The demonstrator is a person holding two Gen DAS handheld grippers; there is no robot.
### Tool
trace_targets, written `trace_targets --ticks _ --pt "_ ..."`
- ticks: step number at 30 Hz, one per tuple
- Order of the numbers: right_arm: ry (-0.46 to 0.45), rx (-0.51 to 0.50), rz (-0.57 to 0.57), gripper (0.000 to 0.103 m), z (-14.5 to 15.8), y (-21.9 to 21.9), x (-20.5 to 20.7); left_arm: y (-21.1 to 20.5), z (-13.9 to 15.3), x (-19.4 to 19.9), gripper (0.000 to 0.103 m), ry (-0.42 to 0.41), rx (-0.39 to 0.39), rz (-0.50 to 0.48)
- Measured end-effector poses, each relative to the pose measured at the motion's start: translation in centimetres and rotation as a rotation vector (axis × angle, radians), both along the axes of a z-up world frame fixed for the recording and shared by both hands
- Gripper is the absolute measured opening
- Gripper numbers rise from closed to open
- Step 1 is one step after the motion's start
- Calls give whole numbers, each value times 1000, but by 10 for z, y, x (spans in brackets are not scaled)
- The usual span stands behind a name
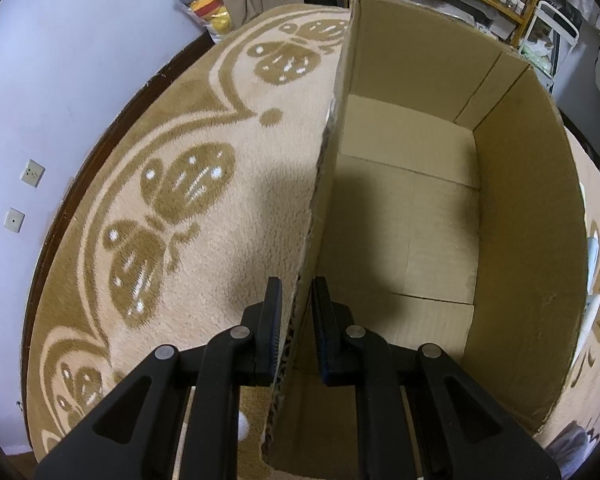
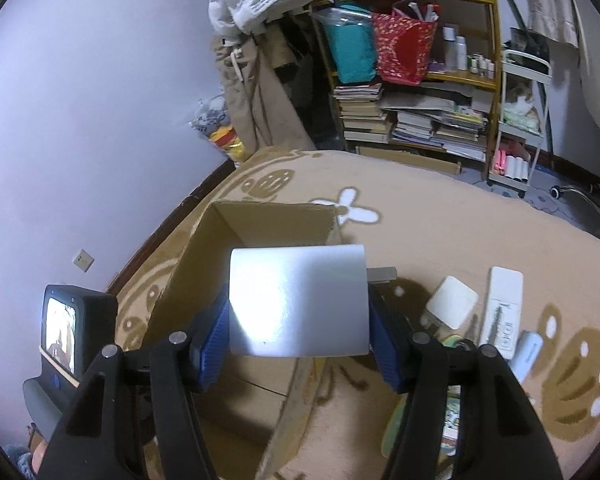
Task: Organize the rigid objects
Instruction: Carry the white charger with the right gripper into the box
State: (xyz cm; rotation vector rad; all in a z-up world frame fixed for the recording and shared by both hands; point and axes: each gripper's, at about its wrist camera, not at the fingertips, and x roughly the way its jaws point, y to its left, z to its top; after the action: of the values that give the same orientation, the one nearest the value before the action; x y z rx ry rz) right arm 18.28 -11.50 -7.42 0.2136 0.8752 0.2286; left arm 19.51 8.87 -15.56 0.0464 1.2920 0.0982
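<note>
With your left gripper (image 1: 296, 292) pinching the wall of the empty cardboard box (image 1: 400, 216) to steady it, your right gripper (image 2: 298, 312) clamps a white charger (image 2: 298, 300) above the opening, so lower and release it inside.

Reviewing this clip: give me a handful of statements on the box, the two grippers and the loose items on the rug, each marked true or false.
1. The left gripper straddles a side wall of the cardboard box. True.
2. The cardboard box already holds several items. False: the floor visible in the left wrist view is bare.
3. The right gripper holds a flat silver-white object between its blue pads. True.
4. That object rests on the box floor. False: it is held above the box's open top.
5. Small white items lie on the rug to the right of the box. True.
</note>
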Motion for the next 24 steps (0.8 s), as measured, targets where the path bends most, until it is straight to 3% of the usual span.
trace_targets --ticks 11,24 --pt "29 -6 66 66 -14 26 6 0 1 -1 12 -4 -14 -4" --pt "54 -41 55 67 -17 35 6 3 1 0 12 4 -25 2"
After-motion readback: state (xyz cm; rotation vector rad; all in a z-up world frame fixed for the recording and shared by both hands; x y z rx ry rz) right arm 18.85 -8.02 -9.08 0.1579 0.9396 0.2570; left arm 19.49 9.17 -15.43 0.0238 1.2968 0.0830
